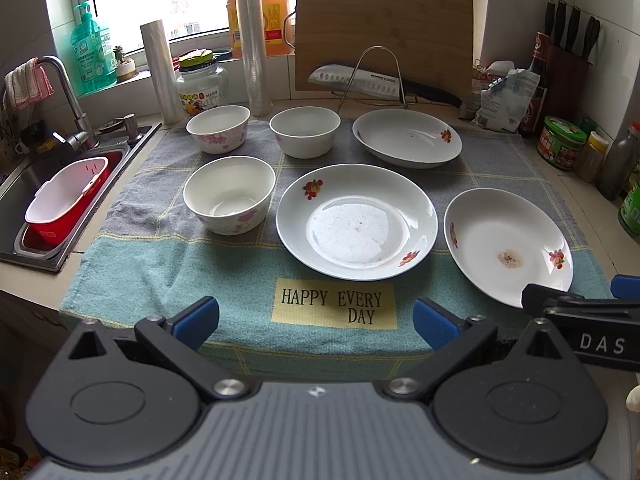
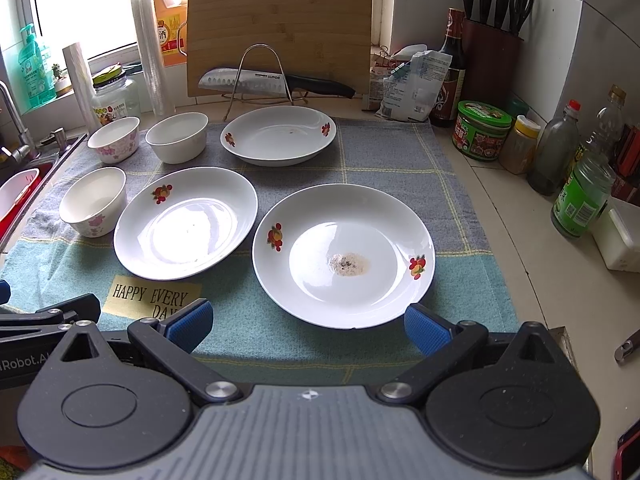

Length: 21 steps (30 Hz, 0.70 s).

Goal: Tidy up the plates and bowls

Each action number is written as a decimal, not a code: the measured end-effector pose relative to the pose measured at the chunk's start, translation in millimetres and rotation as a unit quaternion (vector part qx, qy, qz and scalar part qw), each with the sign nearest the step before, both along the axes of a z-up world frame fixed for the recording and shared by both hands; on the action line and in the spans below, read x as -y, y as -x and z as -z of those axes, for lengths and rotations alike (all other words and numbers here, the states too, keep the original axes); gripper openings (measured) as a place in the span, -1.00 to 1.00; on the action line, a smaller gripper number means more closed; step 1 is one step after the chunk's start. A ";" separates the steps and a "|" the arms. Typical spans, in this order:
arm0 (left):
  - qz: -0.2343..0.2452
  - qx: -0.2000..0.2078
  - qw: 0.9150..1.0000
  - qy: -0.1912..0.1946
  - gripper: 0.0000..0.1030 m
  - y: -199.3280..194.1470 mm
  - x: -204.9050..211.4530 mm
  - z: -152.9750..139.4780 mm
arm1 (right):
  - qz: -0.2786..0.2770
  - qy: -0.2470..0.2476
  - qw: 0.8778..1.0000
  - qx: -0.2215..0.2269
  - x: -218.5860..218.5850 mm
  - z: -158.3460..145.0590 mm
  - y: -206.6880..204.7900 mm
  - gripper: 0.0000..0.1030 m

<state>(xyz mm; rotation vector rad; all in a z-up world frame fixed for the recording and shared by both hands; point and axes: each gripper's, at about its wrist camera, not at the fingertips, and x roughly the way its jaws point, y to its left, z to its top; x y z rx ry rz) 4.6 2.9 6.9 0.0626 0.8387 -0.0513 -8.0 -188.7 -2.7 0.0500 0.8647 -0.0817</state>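
Three white plates with fruit prints lie apart on a towel: a middle plate (image 1: 356, 222) (image 2: 186, 222), a stained right plate (image 1: 508, 246) (image 2: 344, 254) and a far plate (image 1: 406, 138) (image 2: 278, 134). Three white bowls stand upright at the left: a near bowl (image 1: 229, 195) (image 2: 94, 200), a far-left flowered bowl (image 1: 218, 128) (image 2: 114, 138) and a plain bowl (image 1: 305, 131) (image 2: 177, 136). My left gripper (image 1: 316, 322) is open and empty over the towel's front edge. My right gripper (image 2: 308, 322) is open and empty just before the stained plate.
A sink (image 1: 24, 184) with a red-and-white basket (image 1: 66, 196) lies at the left. A cutting board (image 1: 384, 32), a knife on a wire rack (image 1: 360, 78) and wrap rolls (image 1: 252, 40) stand behind. Jars and bottles (image 2: 576, 152) line the right counter.
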 end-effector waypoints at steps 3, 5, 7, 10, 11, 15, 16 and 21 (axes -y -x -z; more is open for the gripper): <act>0.000 0.002 1.000 -0.002 0.98 0.1 1.0 -0.1 | 0.000 0.001 1.000 0.002 1.1 -1.7 -0.4 1.00; 0.001 0.004 1.000 -0.003 0.98 1.2 2.5 0.6 | 0.001 0.001 1.000 0.005 1.4 -0.1 1.7 1.00; 0.001 0.005 1.000 -0.004 0.99 1.7 4.1 0.6 | 0.001 0.001 1.000 0.006 1.9 0.0 2.7 1.00; 0.003 0.007 1.000 -0.004 0.98 3.1 5.4 0.4 | 0.001 0.003 1.000 0.009 2.3 0.4 4.8 1.00; 0.004 0.008 1.000 -0.003 0.98 3.3 5.9 0.2 | 0.000 0.003 1.000 0.010 2.9 0.1 5.0 1.00; 0.008 0.012 1.000 0.000 0.98 4.1 8.6 -1.5 | -0.001 0.002 1.000 0.015 5.4 -0.4 6.2 1.00; 0.009 0.014 1.000 0.000 0.98 4.4 9.2 -2.0 | -0.001 0.003 1.000 0.017 5.9 -0.5 6.6 1.00; 0.022 0.018 1.000 0.008 0.98 6.9 13.4 -4.5 | 0.000 0.006 1.000 0.027 8.6 -2.5 9.1 1.00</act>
